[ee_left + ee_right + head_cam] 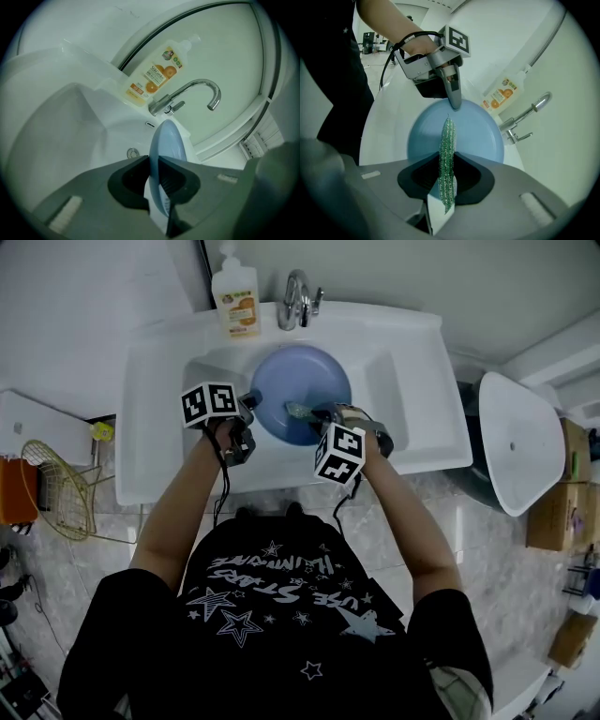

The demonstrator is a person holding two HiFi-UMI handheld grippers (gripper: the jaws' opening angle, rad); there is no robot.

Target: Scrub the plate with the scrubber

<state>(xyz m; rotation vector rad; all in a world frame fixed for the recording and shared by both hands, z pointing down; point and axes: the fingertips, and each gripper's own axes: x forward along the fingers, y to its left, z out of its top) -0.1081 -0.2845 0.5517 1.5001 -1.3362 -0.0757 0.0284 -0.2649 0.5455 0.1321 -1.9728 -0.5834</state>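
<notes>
- Head view: the plate [300, 381] was in the sink [159, 456], below the faucet [298, 298], with both grippers at its near rim.
- Left gripper view alone showed the left gripper [154, 173] clenched on the plate's rim, the plate seen edge-on.
- Right gripper view alone showed the right gripper [447, 176] grasping the green scrubber [447, 145], which pointed across the plate's face; contact could not be confirmed.
</notes>
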